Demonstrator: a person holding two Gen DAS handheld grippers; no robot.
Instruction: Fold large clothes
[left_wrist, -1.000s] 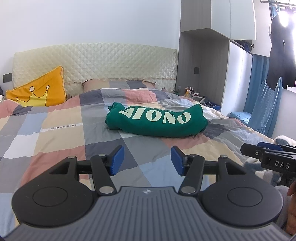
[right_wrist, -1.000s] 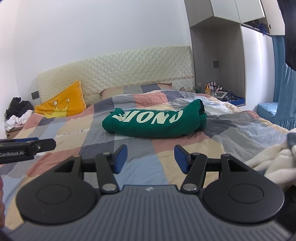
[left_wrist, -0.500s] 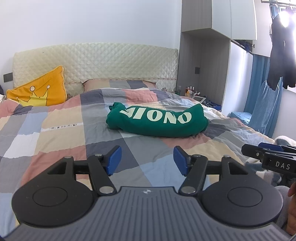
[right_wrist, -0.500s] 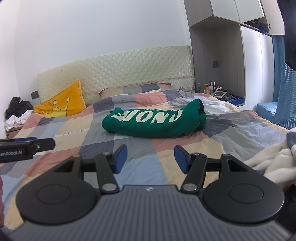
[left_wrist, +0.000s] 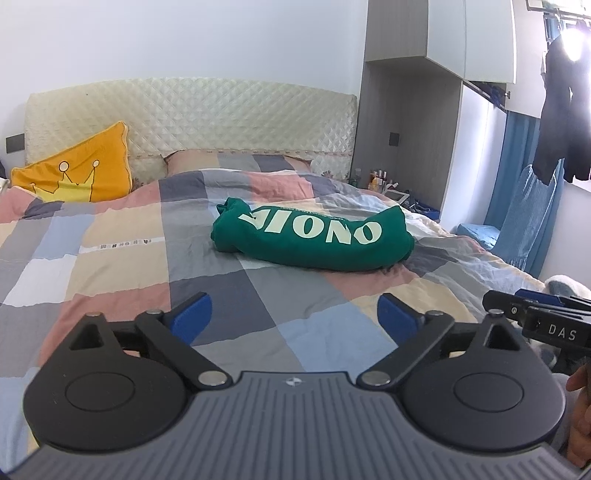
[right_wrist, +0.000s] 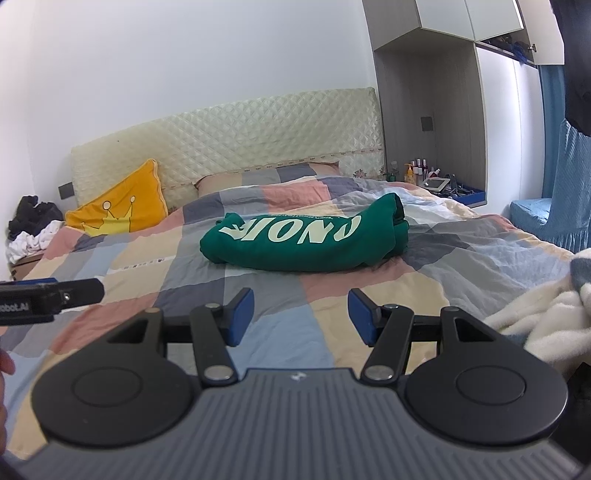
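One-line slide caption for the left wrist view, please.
Left gripper, fingers opening with nothing between them, faces a folded green sweatshirt lying on the patchwork bedspread.

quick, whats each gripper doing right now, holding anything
Left gripper: jaws opening wide, nothing between them.
Right gripper: open, empty; the green sweatshirt lies untouched on the bed.

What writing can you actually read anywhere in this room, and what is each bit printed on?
"DAS": white letters on the side of the right gripper, seen from the left wrist.
"obot.AI": cut off at the picture's edge, on the side of the left gripper.
Large pale letters on the green garment: upside down and folded over, roughly "ONOI"; not fully readable.
Small print above those letters: too small.
Strip on the bedcover: too blurred.
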